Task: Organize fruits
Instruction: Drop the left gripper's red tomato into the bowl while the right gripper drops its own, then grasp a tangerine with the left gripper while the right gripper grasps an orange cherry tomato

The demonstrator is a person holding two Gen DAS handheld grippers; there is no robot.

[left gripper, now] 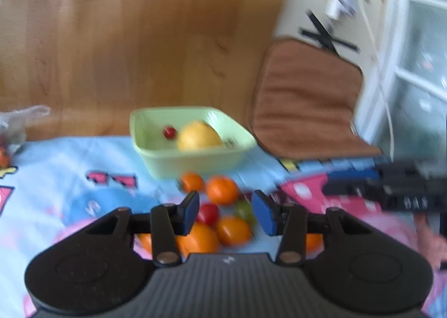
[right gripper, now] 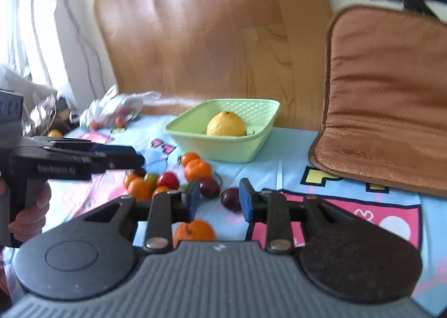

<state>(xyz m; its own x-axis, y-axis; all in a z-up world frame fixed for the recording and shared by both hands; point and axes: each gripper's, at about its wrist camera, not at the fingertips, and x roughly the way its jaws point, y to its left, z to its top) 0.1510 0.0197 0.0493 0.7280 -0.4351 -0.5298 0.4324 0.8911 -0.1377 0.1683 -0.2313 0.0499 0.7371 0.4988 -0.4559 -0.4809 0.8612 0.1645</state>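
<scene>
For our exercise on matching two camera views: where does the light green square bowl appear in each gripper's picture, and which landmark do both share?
Left wrist view: the light green bowl sits just above centre, beyond the loose fruit, holding a yellow citrus fruit and a small red tomato.
Right wrist view: the bowl sits at centre, the citrus inside; no tomato shows.
Shared landmark: the brown seat cushion, right of the bowl.

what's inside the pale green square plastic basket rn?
Inside the pale green square plastic basket: one large round yellow citrus fruit and a small red cherry tomato. The floor behind the yellow fruit is hidden in both views.
</scene>
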